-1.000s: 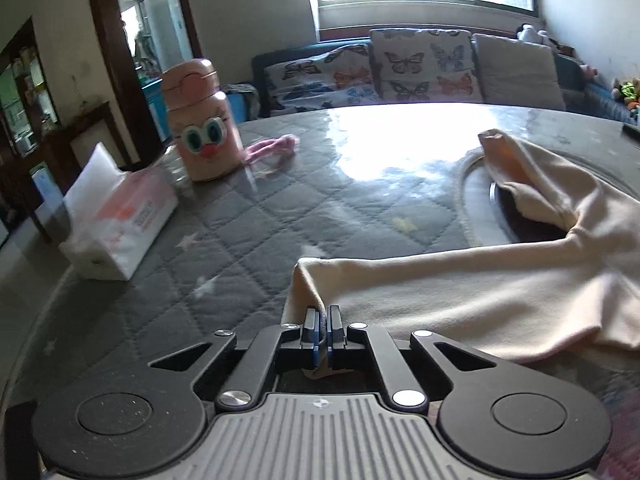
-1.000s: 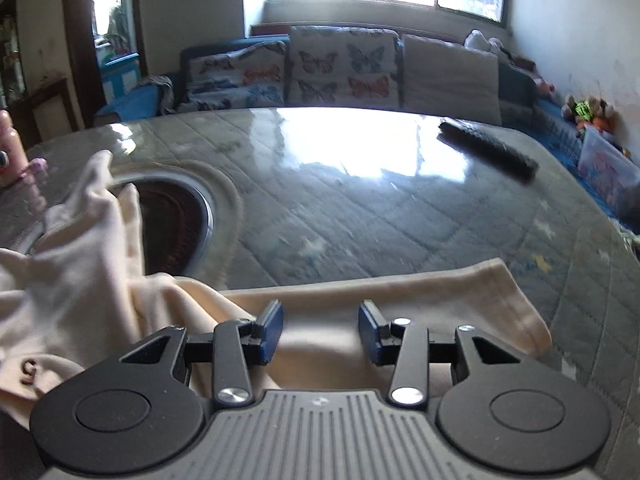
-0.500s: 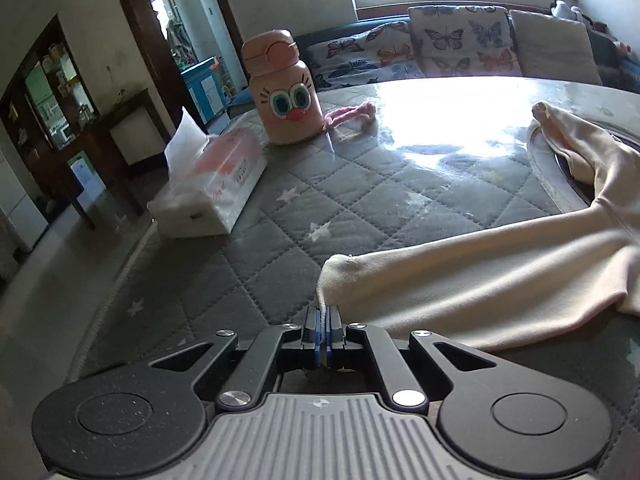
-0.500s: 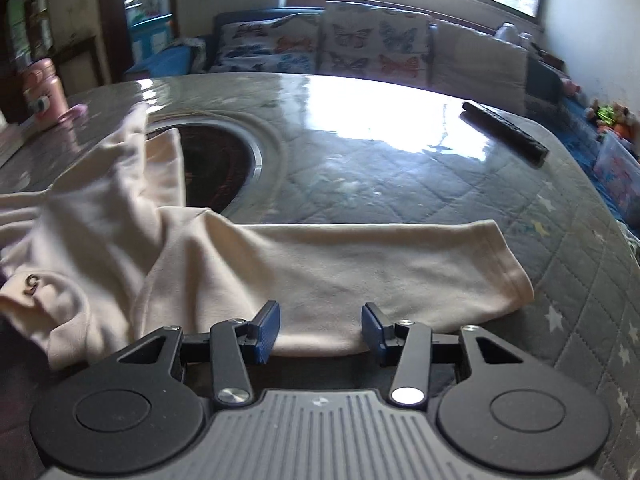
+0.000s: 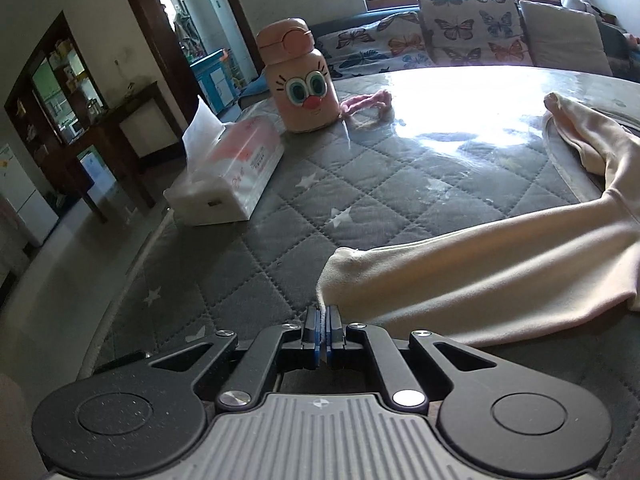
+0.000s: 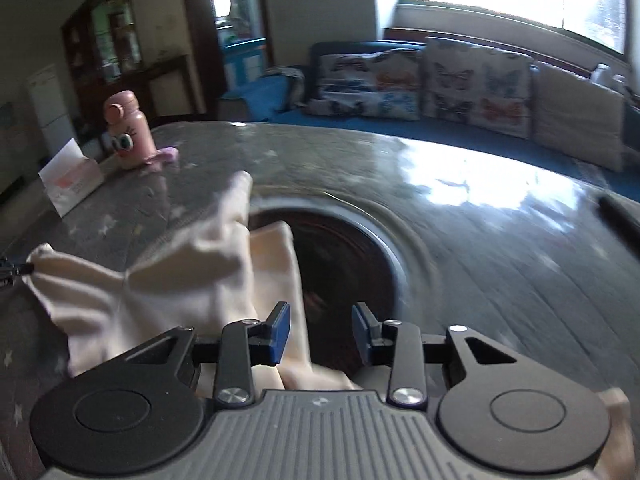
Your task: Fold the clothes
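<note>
A cream garment (image 5: pixel 492 268) lies on the grey quilted table, one leg stretched toward my left gripper (image 5: pixel 322 322), which is shut on the corner of its hem. In the right wrist view the same garment (image 6: pixel 192 276) is bunched and lifted at the left, draped over the edge of the dark round recess (image 6: pixel 348 276). My right gripper (image 6: pixel 320 330) is open and empty above the cloth and the recess. The left gripper's tip shows at the far left edge of the right wrist view, holding the cloth corner.
A pink cartoon bottle (image 5: pixel 300 80) and a tissue box (image 5: pixel 228 176) stand at the table's far left, with a pink band (image 5: pixel 368 102) beside the bottle. A dark remote (image 6: pixel 620 216) lies at the right. A sofa with butterfly cushions (image 5: pixel 472 36) is behind the table.
My left gripper has pulled the hem corner back and left, stretching the leg. My right gripper has swung left over the recess, away from the other leg's hem.
</note>
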`<move>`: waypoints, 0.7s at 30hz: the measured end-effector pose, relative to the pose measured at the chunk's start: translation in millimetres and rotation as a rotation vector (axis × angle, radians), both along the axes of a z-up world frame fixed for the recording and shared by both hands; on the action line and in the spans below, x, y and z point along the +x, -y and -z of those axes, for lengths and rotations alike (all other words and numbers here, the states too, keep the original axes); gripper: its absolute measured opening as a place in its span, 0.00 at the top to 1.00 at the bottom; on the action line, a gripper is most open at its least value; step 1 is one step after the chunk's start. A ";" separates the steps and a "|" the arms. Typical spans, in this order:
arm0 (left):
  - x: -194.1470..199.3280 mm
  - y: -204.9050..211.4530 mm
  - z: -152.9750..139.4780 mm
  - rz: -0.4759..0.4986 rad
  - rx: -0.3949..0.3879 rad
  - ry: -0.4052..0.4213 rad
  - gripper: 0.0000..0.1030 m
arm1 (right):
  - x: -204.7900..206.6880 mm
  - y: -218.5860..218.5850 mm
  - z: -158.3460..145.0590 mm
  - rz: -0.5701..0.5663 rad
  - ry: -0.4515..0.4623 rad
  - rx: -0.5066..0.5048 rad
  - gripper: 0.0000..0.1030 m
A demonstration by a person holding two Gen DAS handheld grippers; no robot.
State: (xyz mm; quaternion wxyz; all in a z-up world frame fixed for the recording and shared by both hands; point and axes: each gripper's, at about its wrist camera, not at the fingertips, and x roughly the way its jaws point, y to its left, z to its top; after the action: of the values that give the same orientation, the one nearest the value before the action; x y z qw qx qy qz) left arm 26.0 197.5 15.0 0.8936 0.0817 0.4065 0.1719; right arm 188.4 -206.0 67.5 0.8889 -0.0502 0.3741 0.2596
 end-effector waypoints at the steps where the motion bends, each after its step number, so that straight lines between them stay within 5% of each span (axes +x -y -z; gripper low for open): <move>1: 0.4 -0.4 -0.2 -0.002 -0.002 -0.001 0.97 | 7.6 -6.9 2.7 -0.012 -0.003 0.002 0.67; 11: 3.6 -0.7 0.0 -0.007 0.003 -0.012 0.97 | 67.7 -54.7 31.8 -0.070 -0.068 0.039 0.69; 16: 5.5 -0.8 0.0 -0.006 0.008 -0.017 0.97 | 79.3 -67.6 41.7 -0.087 -0.089 0.053 0.77; 18: 6.1 -0.7 0.2 -0.006 0.010 -0.018 0.97 | 78.7 -69.3 43.3 -0.086 -0.086 0.054 0.94; 21: 6.6 -1.0 0.4 -0.007 0.011 -0.017 0.97 | 76.6 -68.1 39.0 -0.074 -0.057 0.046 0.97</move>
State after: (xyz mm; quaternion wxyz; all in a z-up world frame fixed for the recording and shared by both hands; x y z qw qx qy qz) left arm 32.6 198.6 14.6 0.8889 0.0869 0.4136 0.1766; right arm 265.0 -137.9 28.5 0.8686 -0.0359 0.3912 0.3020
